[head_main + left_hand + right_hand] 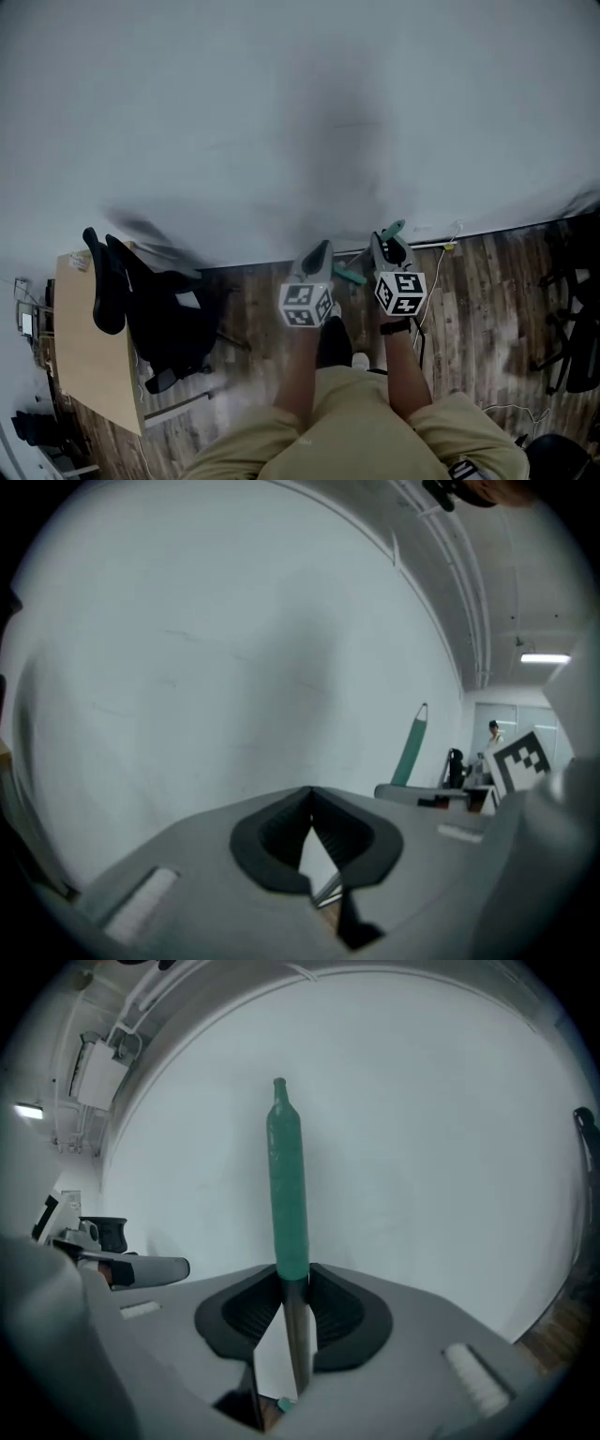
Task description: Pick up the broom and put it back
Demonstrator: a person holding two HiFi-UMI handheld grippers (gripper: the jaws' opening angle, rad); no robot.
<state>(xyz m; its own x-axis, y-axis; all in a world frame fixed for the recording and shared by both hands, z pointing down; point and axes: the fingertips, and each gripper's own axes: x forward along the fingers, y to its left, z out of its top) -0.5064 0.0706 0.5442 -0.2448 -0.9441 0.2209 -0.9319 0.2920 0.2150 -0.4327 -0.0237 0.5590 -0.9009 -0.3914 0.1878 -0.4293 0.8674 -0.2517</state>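
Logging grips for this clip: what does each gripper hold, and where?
The right gripper clamps the broom where its green grip meets the metal shaft; the left gripper is shut and empty.

Wall (281, 112) close ahead of broom (287, 1185); office chair (159, 319), desk (89, 366) left; chairs (577, 337) right; floor (487, 309) between free.

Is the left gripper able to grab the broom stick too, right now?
Probably yes. The broom stick, clamped in the right gripper, stands just beside the left gripper with nothing between them. That gripper's shut jaws must open first.
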